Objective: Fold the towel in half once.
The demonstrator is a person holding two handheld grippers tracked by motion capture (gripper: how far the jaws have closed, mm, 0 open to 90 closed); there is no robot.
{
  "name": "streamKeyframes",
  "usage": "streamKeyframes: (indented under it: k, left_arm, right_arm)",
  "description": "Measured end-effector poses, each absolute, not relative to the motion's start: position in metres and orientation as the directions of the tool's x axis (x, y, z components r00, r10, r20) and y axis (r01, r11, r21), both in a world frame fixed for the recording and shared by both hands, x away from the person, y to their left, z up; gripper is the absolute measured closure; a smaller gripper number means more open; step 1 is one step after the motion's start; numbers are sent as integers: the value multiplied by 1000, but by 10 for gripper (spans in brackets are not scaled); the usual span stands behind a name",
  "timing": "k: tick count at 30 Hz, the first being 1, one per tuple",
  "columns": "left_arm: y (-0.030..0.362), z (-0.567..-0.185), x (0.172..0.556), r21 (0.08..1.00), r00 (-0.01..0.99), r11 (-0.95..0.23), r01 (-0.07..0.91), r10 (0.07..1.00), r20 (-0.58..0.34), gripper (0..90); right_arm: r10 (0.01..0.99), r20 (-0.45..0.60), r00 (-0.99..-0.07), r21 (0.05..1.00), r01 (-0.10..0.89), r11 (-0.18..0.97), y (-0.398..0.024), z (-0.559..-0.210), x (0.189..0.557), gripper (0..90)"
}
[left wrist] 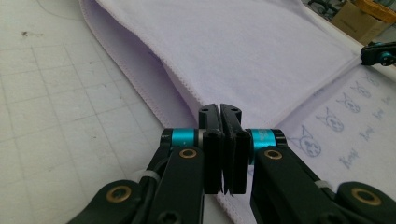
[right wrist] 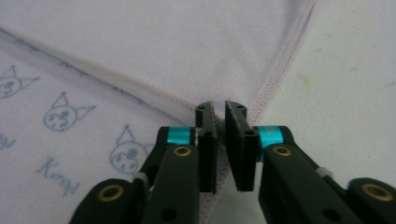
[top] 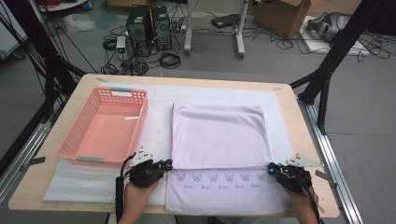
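Both jaws pinching towel (top: 219,140) hem corners: left gripper (top: 164,164), right gripper (top: 272,169). Soft, light, floppy; best lifted evenly.

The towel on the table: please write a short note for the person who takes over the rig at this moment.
Left claw: shut on the towel, at the left end of the folded flap's near edge.
Right claw: jaws nearly together on the towel's hem at the right end of that edge; grip looks made.
Towel: lies flat on the white mat, folded once, with the printed strip uncovered at the near side.
Pink basket: to the left of the towel, nothing in it.
Done: one fold, both corners gripped.
Left: probably one more fold, then perhaps the towel goes into the basket.
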State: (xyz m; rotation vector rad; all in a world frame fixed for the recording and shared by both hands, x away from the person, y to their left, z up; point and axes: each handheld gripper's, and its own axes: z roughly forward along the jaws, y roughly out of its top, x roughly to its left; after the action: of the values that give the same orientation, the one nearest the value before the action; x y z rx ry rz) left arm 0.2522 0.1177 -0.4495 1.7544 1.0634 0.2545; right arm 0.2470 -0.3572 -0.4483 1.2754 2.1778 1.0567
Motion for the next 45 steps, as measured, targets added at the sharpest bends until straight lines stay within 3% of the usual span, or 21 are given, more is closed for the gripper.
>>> streamKeyframes:
  k: [13, 42, 44, 45]
  left_arm:
    - [120, -441, 232, 846, 609, -75, 528, 727, -316, 875]
    - [131, -425, 137, 851, 720, -152, 502, 619, -314, 872]
    - [130, -429, 143, 844, 699, -140, 518, 638, -324, 824]
    - [129, -431, 148, 838, 683, -133, 529, 653, -328, 718]
  right_arm:
    - [837, 52, -544, 806, 518, 286, -366, -437, 222, 871]
    - [775, 59, -630, 831, 461, 311, -384, -418, 107, 870]
    - [777, 59, -627, 820, 474, 320, -382, -422, 111, 850]
    - [778, 57, -626, 819, 475, 322, -381, -424, 114, 800]
